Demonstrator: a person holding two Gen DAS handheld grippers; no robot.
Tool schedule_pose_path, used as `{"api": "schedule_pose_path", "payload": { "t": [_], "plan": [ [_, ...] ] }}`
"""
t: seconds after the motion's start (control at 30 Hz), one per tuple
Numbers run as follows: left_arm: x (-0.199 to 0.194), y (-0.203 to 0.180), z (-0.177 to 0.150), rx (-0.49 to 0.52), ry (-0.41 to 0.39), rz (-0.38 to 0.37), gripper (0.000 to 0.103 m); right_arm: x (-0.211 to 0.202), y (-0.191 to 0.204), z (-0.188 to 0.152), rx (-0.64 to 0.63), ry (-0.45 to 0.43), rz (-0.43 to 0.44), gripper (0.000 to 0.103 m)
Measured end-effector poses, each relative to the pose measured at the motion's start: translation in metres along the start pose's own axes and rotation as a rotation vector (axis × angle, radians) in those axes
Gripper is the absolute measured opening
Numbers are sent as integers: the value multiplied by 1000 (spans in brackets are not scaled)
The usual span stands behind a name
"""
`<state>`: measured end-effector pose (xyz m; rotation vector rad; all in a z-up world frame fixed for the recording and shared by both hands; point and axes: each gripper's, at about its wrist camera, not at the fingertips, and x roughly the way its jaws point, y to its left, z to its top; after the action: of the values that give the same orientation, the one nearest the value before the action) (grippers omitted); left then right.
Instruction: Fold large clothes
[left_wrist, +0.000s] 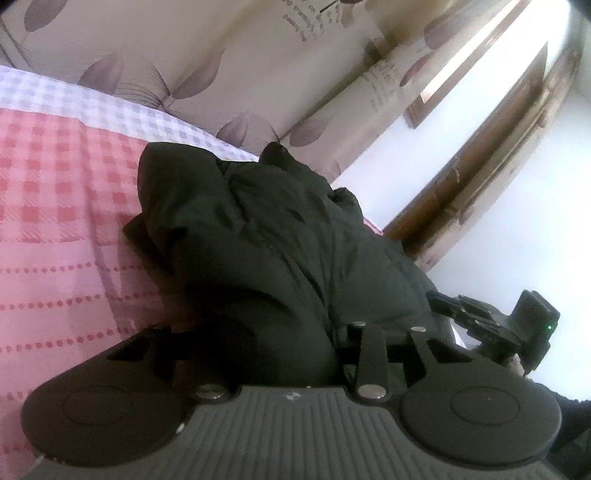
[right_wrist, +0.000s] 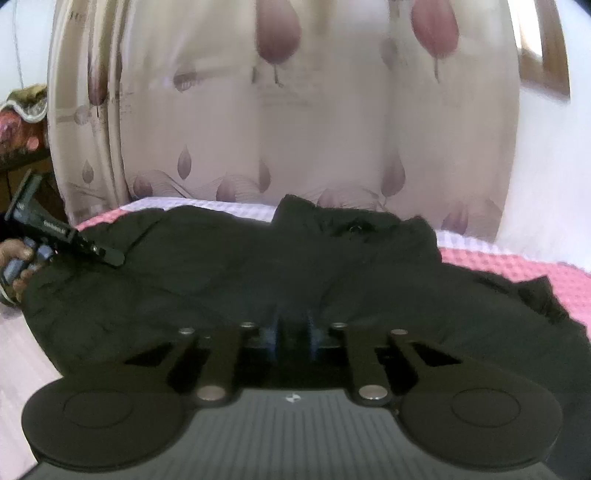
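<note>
The black padded jacket lies spread across the pink checked bed, its near hem toward both tongs, likely so the 2 can lift one edge together and fold it over. The right tongs are closed on a pinch of the hem. The left tongs have fabric bunched between the jaws and seem clamped on it.

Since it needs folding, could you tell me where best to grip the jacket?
Pinch its near hem from this side, coming in low: the jacket lies spread on the bed, collar farthest away, so the hem is the free edge nearest.
</note>
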<state>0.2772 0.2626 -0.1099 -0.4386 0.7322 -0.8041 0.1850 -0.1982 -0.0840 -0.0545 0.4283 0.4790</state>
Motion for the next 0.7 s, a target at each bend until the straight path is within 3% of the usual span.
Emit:
{"api": "schedule_pose_path", "payload": {
  "t": [0.17, 0.33, 0.47, 0.7],
  "plan": [
    [-10, -17, 5, -29, -22, 56, 32, 7, 6, -3, -68, 16, -27, 9],
    [-23, -48, 15, -125, -47, 119, 28, 19, 10, -8, -102, 25, -44, 7],
    [-30, -87, 32, -168, -36, 162, 26, 32, 13, -14, -117, 45, -66, 7],
    [-15, -174, 71, -199, 7, 183, 26, 48, 4, -20, -6, 75, -54, 6]
  ]
}}
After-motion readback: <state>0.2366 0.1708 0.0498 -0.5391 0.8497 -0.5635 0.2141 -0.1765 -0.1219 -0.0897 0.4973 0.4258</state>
